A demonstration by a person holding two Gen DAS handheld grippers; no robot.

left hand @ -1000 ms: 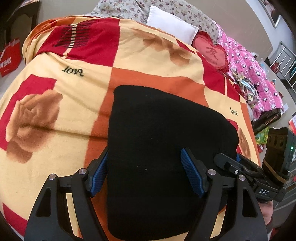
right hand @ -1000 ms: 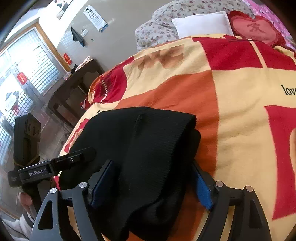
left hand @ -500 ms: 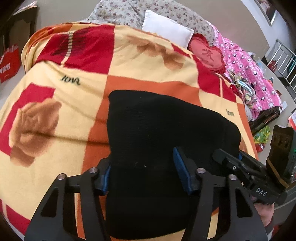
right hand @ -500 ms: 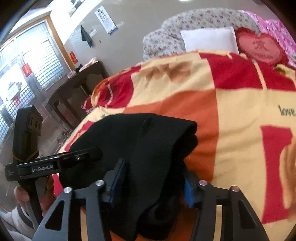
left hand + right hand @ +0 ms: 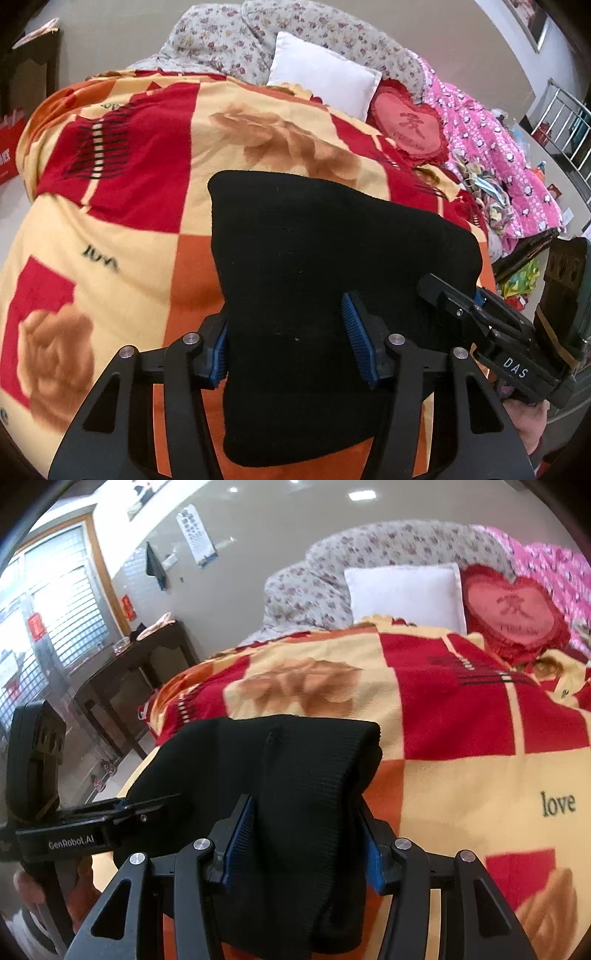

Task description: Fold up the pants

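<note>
The black pants (image 5: 325, 258) lie folded into a thick block on the patterned blanket (image 5: 122, 229). My left gripper (image 5: 288, 347) is shut on the near left part of the pants, which fill the gap between its blue pads. My right gripper (image 5: 303, 834) is shut on the near right end of the pants (image 5: 295, 775), a thick ribbed fold between its pads. The right gripper also shows in the left wrist view (image 5: 480, 314), and the left gripper in the right wrist view (image 5: 110, 812).
A white pillow (image 5: 325, 74), a red heart cushion (image 5: 410, 125) and a pink quilt (image 5: 491, 147) lie at the head and right of the bed. A dark wooden table (image 5: 122, 672) stands left of the bed by the window.
Both grippers have closed from open onto the near edge of the pants and lifted it; both views now sit higher and look further up the bed.
</note>
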